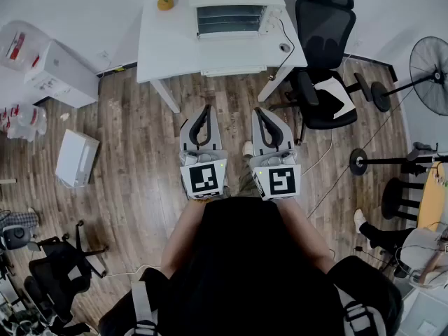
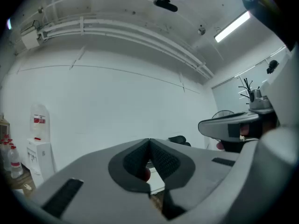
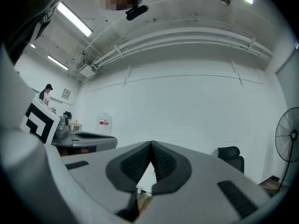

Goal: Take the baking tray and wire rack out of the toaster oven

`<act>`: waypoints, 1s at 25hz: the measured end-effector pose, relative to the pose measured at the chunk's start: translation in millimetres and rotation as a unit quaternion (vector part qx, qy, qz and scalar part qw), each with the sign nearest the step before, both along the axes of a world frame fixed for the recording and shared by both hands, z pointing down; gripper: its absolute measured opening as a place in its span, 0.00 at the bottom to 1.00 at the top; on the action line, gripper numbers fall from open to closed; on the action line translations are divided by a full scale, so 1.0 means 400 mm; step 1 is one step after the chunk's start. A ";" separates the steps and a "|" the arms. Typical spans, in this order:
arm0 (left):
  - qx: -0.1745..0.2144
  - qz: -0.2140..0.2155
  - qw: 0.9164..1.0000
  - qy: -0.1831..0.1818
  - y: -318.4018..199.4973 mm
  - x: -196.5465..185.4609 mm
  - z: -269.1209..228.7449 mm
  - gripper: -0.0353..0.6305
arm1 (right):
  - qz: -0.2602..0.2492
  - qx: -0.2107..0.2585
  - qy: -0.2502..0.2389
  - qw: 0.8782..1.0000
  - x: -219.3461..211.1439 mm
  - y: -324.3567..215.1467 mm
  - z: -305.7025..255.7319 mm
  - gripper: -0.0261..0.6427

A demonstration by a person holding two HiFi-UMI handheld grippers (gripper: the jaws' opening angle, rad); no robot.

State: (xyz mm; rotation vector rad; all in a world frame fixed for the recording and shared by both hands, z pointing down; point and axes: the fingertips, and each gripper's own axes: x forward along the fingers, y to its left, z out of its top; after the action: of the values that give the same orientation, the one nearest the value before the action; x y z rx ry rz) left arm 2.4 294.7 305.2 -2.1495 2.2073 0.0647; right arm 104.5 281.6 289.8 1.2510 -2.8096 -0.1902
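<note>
A white toaster oven point(image 1: 234, 9) stands on a white table point(image 1: 175, 51) at the top of the head view, its glass door closed. The baking tray and wire rack are not visible. My left gripper point(image 1: 204, 110) and right gripper point(image 1: 260, 112) are held side by side over the wooden floor, well short of the table, both pointing level toward it. Both are shut with nothing between the jaws. In the left gripper view the left gripper point(image 2: 149, 141) shows its tips touching; in the right gripper view the right gripper point(image 3: 151, 144) does too.
An orange fruit point(image 1: 165, 3) lies on the table's left back corner. A black office chair point(image 1: 322, 61) stands right of the table, a floor fan point(image 1: 430, 65) farther right. A white box point(image 1: 75, 157) lies on the floor at left, and a water dispenser point(image 1: 59, 72) stands beyond it.
</note>
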 end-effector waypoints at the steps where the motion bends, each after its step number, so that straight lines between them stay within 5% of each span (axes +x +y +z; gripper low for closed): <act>1: 0.000 0.000 1.000 0.001 -0.006 -0.003 0.000 0.09 | 0.003 -0.005 -0.003 1.000 0.001 -0.006 0.004 0.08; 15: -0.038 0.021 0.999 -0.020 -0.113 0.009 0.041 0.09 | 0.007 -0.063 -0.027 0.998 0.004 -0.119 0.072 0.08; 25: -0.030 0.020 0.999 -0.015 -0.229 0.030 0.034 0.09 | 0.004 -0.077 -0.025 0.997 0.022 -0.236 0.088 0.08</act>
State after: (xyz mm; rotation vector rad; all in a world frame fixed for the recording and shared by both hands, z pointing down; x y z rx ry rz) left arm 14.4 203.1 318.9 -2.2094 2.1781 -0.0319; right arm 113.2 187.1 325.0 1.2502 -2.7974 0.0578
